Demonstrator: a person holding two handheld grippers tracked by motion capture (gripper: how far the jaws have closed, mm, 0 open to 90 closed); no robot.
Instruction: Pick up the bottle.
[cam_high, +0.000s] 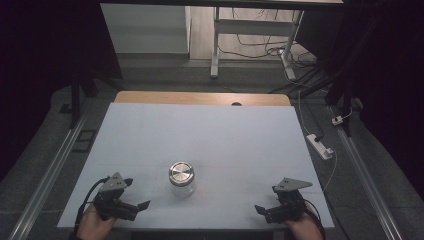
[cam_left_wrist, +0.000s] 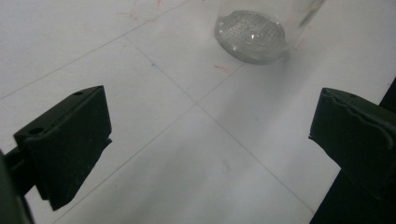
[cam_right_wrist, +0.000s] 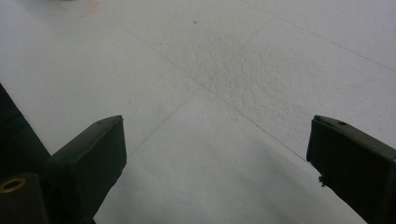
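Left tongs (cam_high: 141, 206) are sitting spread at the near-left of the white worktop (cam_high: 200, 130), nothing between the jaws, pointing toward the clear glass jar with the round silver metal lid (cam_high: 181, 179). That jar is standing upright at centre-near, between both tongs, touching neither; in the left gripper view its base (cam_left_wrist: 250, 35) is lying ahead, well clear. Right tongs (cam_high: 261, 210) are resting spread at near-right, holding nothing, over bare worktop.
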